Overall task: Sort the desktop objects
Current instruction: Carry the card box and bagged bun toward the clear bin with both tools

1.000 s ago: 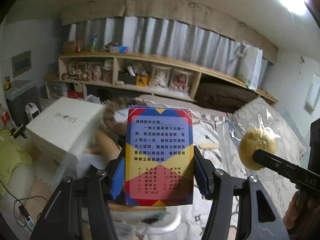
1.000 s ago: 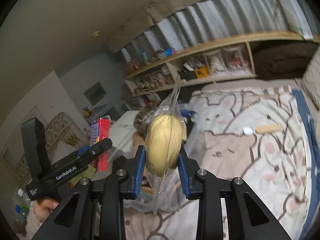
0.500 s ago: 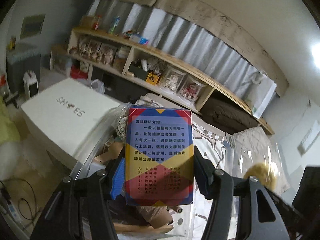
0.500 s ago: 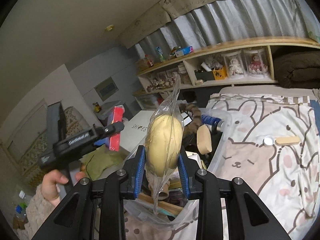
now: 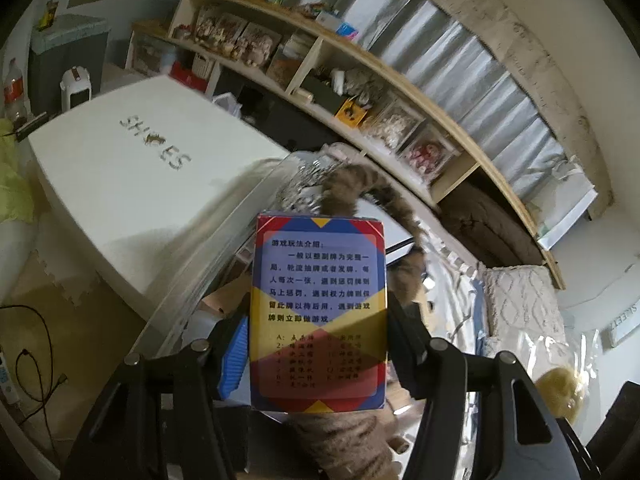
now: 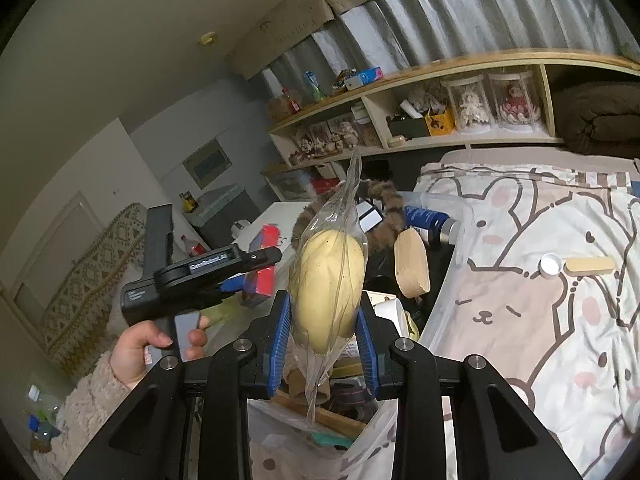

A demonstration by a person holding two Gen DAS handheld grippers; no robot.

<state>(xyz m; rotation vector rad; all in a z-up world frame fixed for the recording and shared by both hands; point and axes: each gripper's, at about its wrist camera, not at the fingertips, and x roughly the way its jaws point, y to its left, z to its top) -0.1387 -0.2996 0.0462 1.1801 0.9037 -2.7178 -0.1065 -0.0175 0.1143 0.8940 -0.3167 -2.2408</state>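
My left gripper [image 5: 316,356] is shut on a red, blue and yellow card box [image 5: 318,312] printed with Chinese text, held upright above a clear storage bin [image 5: 188,280]. The box also shows red in the right wrist view [image 6: 264,264], with the left gripper [image 6: 256,260] in a hand. My right gripper [image 6: 324,332] is shut on a yellow bun in a clear plastic bag [image 6: 328,284], held over the bin's contents. The bun shows at the left wrist view's lower right [image 5: 560,392].
A white box marked SHOES [image 5: 132,172] stands left of the bin. A furry brown striped toy [image 5: 360,184], a wooden block [image 6: 412,264] and a blue can [image 6: 428,220] lie in the bin. The bear-print bedspread [image 6: 540,320] holds a white cap [image 6: 549,265] and a wooden stick [image 6: 590,265].
Both grippers have tipped downward toward the bin, which now fills more of each view. The left gripper has come closer to the right one. Both grips are unchanged.
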